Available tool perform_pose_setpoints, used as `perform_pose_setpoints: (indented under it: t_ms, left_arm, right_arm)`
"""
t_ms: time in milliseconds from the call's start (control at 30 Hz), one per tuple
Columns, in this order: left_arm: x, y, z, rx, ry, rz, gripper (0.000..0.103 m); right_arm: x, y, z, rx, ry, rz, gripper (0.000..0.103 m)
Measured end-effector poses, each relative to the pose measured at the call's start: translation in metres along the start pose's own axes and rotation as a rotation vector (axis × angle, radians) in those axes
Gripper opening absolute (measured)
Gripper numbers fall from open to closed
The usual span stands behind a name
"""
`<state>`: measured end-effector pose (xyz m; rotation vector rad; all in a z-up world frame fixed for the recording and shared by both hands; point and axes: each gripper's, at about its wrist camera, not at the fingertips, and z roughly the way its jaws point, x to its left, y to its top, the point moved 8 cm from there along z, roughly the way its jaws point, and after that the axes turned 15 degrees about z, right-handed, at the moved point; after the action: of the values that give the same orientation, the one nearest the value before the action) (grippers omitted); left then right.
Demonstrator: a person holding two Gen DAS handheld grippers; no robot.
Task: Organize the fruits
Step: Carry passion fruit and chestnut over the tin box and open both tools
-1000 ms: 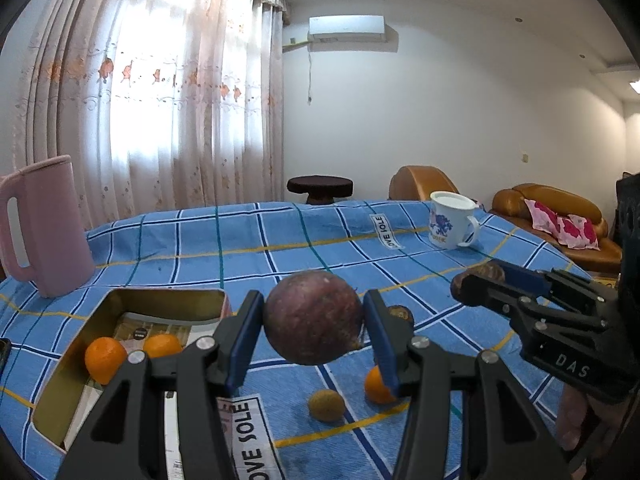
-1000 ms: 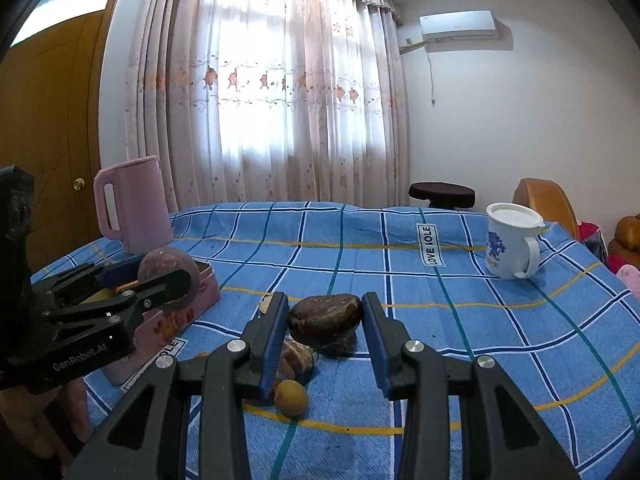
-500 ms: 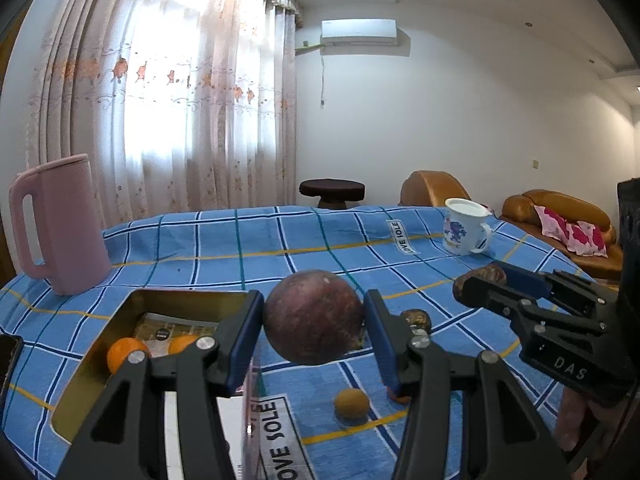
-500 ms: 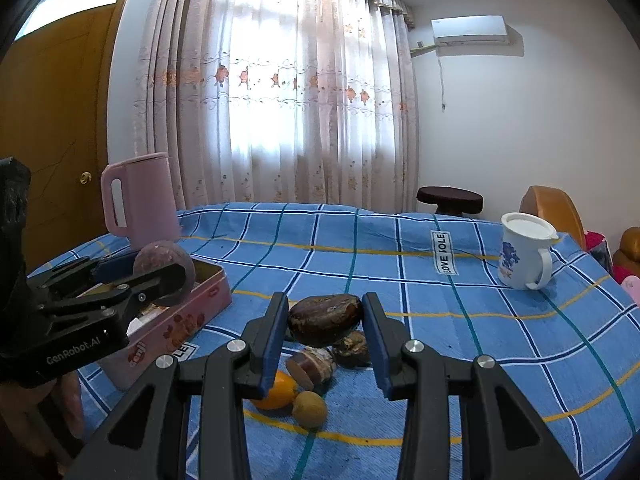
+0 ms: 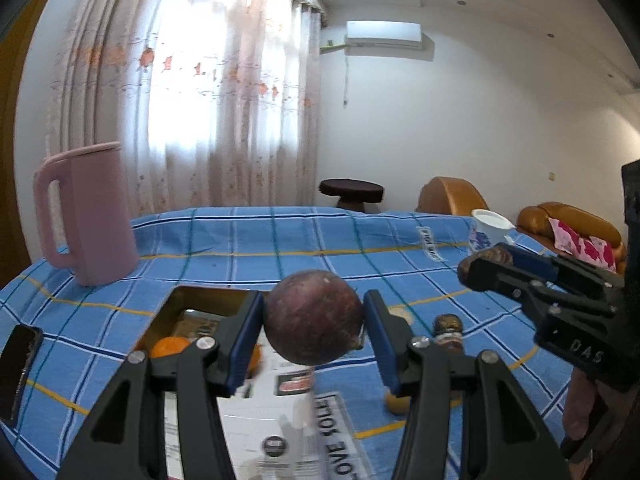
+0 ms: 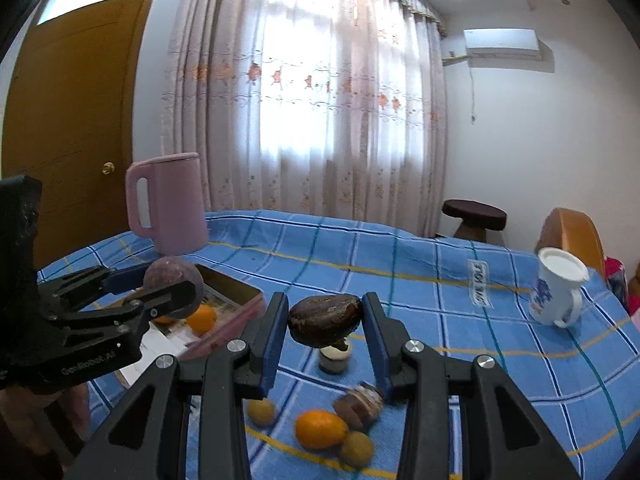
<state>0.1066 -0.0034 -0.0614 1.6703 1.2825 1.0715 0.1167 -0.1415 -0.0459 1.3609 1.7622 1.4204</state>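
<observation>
Both grippers were carried toward the tin (image 5: 208,300) (fruit pinched between each pair of jaws): left gripper (image 5: 314,320) on the purple fruit (image 5: 314,316), right gripper (image 6: 325,320) on the brown fruit (image 6: 325,320).

A home living room: floral curtains (image 6: 304,92), leather sofa (image 5: 568,220), air conditioner (image 5: 384,35), wooden door (image 6: 68,128).

Pink jug (image 6: 166,204) and white mug (image 6: 554,286) well apart on the blue checked cloth (image 6: 420,276) — curtains (image 6: 300,92) behind.
</observation>
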Motion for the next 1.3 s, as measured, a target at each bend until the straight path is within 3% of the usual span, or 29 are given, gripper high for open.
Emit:
perform_pose_setpoints:
  t_ms: [300,633,933,1300]
  left_arm:
    - [0.042,-0.015,0.000,0.046,0.056,-0.037,0.053]
    - [0.085,-0.035,0.000,0.101,0.104,-0.086,0.053]
    - [0.098,-0.051,0.004,0.155,0.113,-0.103,0.053]
    - [0.095,-0.064,0.013,0.208,0.097,-0.093,0.053]
  right_arm:
    - [0.047,0.005,0.024,0.025,0.091,-0.034,0.040]
    - [0.098,-0.016,0.056,0.105,0.174,-0.065,0.040]
    - [0.122,-0.052,0.084,0.215,0.208,-0.090,0.040]
    - [0.129,-0.072,0.098,0.305,0.198,-0.119,0.040]
